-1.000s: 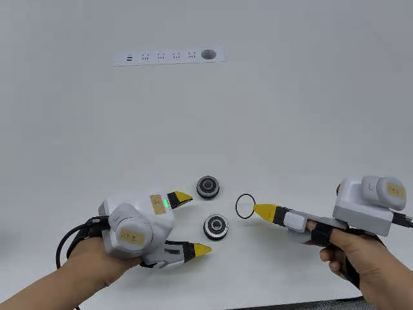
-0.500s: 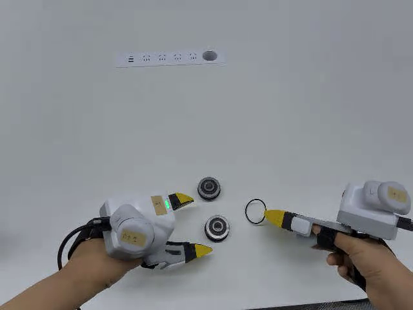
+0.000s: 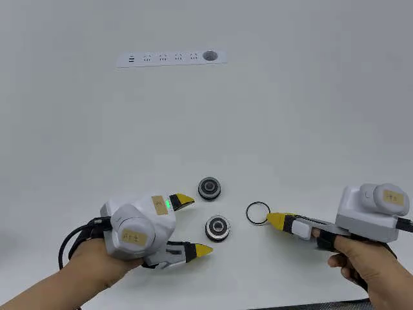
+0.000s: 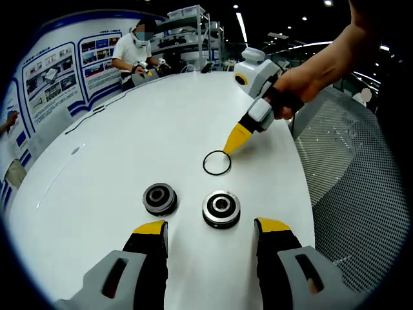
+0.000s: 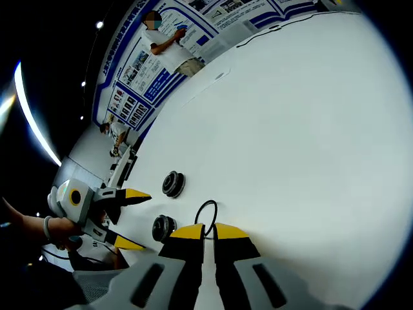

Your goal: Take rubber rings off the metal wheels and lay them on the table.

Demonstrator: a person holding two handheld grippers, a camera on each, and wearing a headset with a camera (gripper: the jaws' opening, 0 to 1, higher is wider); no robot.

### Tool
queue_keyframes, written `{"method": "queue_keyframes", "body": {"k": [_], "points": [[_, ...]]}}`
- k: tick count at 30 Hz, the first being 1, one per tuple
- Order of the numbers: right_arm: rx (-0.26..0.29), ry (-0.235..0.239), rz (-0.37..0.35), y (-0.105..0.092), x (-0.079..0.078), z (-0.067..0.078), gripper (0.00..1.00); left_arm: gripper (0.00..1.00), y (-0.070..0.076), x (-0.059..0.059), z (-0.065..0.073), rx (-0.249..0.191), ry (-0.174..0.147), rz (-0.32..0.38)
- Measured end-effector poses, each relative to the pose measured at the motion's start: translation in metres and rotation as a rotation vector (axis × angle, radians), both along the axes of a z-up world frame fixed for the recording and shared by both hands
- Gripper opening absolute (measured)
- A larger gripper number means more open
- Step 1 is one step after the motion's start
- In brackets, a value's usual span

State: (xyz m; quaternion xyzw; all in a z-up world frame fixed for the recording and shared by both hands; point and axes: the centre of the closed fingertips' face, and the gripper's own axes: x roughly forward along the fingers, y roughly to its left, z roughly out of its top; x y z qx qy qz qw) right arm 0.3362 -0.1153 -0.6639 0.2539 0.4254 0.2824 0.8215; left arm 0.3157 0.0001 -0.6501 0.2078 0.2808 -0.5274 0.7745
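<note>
White tabletop (image 3: 290, 116), plain and matte. Toward the near edge, one metal wheel (image 3: 209, 188) lying flat, a second metal wheel (image 3: 217, 228) just nearer and slightly right, apart from the first. Right of both, a thin black rubber ring (image 3: 257, 212) flat on the surface. Far back, a white power strip (image 3: 171, 58).

White workbench (image 3: 290, 129); power strip (image 3: 171, 58) lay on its far side. Blue-bordered wall posters (image 4: 64, 71) far left. Ceiling strip lights (image 4: 242, 26) were on, shelving (image 4: 190, 26) beyond.
</note>
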Motion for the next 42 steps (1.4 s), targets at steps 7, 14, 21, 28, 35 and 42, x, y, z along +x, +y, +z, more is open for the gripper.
{"method": "queue_keyframes", "body": {"k": [7,14,21,28,35,42], "points": [[-0.044,-0.041,0.041,0.000,-0.001,0.001,0.12,0.55,0.001,0.000,0.000,0.000,0.002,0.002],[-0.119,-0.089,0.111,0.000,-0.005,0.003,0.20,0.54,0.001,-0.001,-0.001,0.001,0.004,0.001],[-0.156,-0.125,0.165,0.006,-0.009,0.005,0.26,0.54,0.000,-0.001,-0.002,-0.001,0.004,-0.002],[-0.126,-0.132,0.179,0.015,-0.009,0.010,0.27,0.53,-0.001,0.001,0.000,-0.004,0.001,-0.001],[-0.109,-0.133,0.200,0.024,-0.011,0.010,0.27,0.45,-0.005,-0.002,0.001,-0.009,0.001,-0.012],[-0.096,-0.134,0.211,0.031,-0.013,0.012,0.27,0.39,-0.012,-0.003,0.003,-0.013,0.004,-0.026]]}}
